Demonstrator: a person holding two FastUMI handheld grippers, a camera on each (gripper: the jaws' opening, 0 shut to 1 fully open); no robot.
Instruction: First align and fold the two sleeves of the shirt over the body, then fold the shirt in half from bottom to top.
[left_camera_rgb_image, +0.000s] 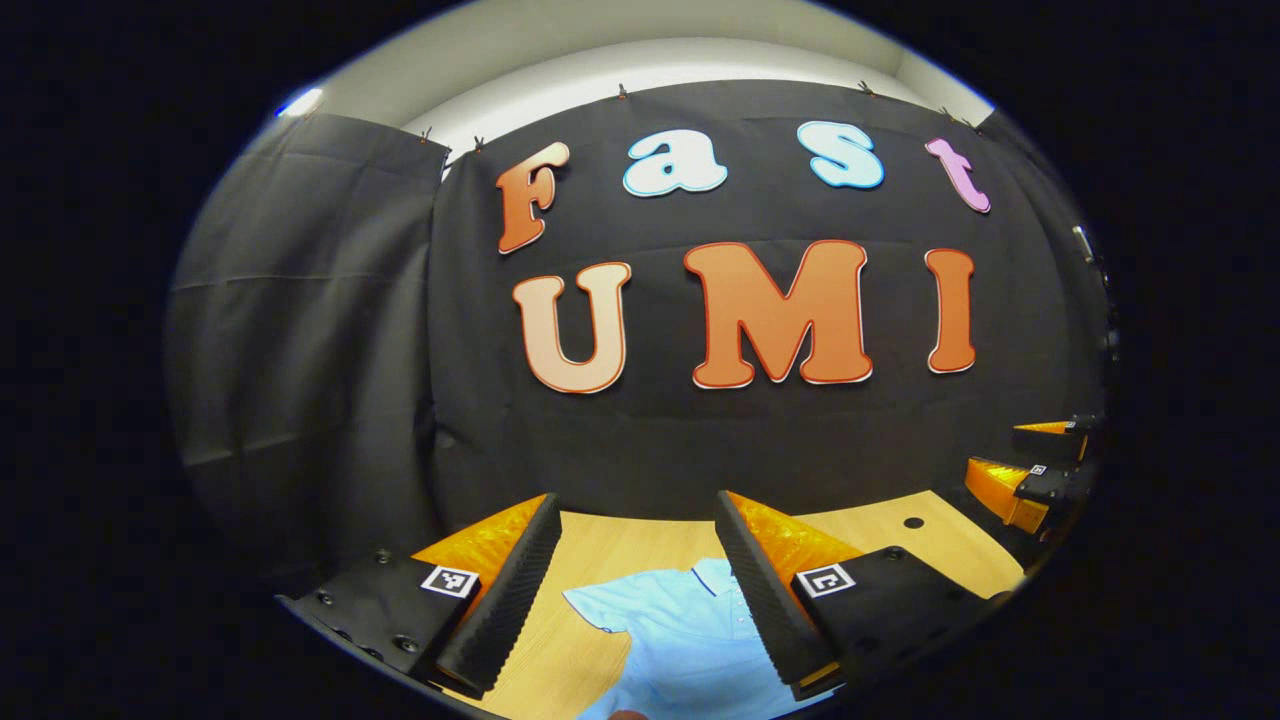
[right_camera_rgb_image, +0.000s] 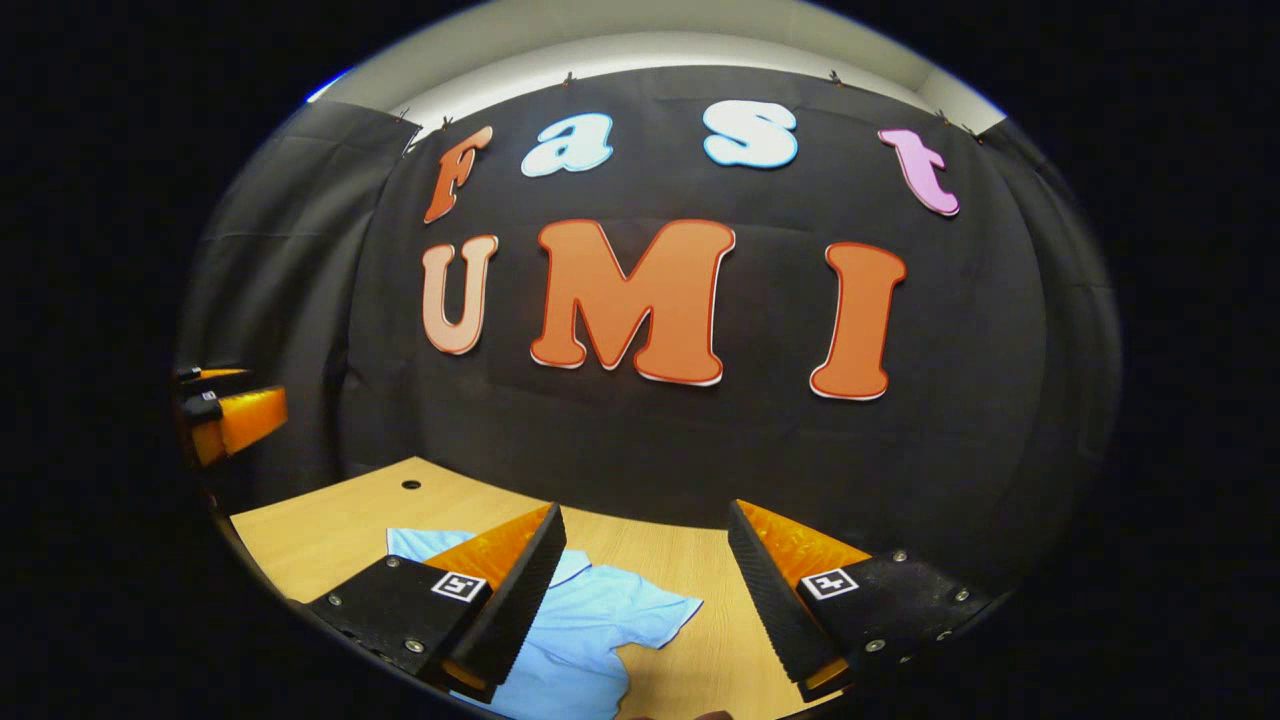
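A light blue short-sleeved shirt (left_camera_rgb_image: 680, 620) lies flat on the wooden table (left_camera_rgb_image: 930, 550), collar towards the wall. One sleeve (left_camera_rgb_image: 600, 605) sticks out sideways between the fingers of my left gripper (left_camera_rgb_image: 636, 505), which hangs open above the shirt and holds nothing. In the right gripper view the shirt (right_camera_rgb_image: 600, 620) shows its other sleeve (right_camera_rgb_image: 660, 610) spread out on the table (right_camera_rgb_image: 330, 530). My right gripper (right_camera_rgb_image: 645, 513) is open above that sleeve, with nothing between its fingers. Each gripper appears at the edge of the other's view: the right gripper (left_camera_rgb_image: 995, 448), the left gripper (right_camera_rgb_image: 262, 385).
Black cloth walls close the booth behind and at both sides of the table. A small round hole (left_camera_rgb_image: 913, 522) sits in the tabletop near the far edge, also seen as a hole (right_camera_rgb_image: 411, 484) in the right gripper view. Bare wood surrounds the shirt.
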